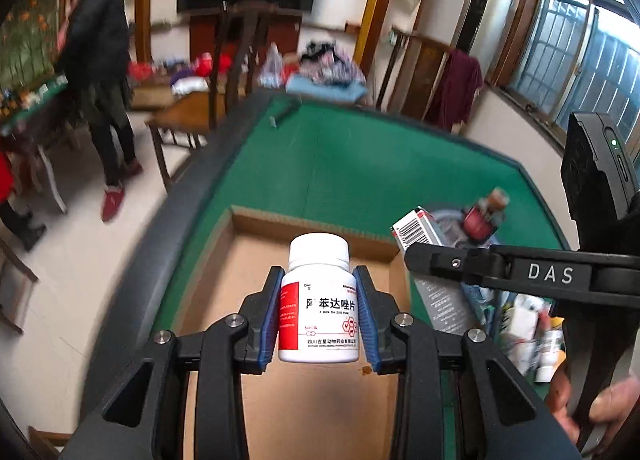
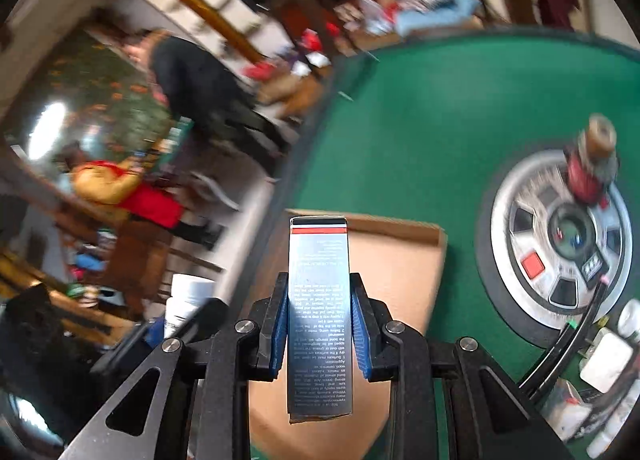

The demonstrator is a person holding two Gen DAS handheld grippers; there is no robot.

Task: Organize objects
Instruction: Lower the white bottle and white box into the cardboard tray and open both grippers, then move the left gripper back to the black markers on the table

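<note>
Both claws loaded: left claw [image 1: 319,310] clamps white pill bottle [image 1: 319,296], upright; right claw [image 2: 319,330] pinches slim grey carton [image 2: 319,312], long axis along fingers. Cardboard box [image 1: 280,400] lies directly below left claw, so left nearer drop; right carton over box's far edge.

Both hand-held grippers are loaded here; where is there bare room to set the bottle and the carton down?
The cardboard tray floor is bare below the bottle and the carton. The green felt between the tray's far wall and the table's far rim is also open. The near right, around the round centre panel and the pile, is crowded.
</note>
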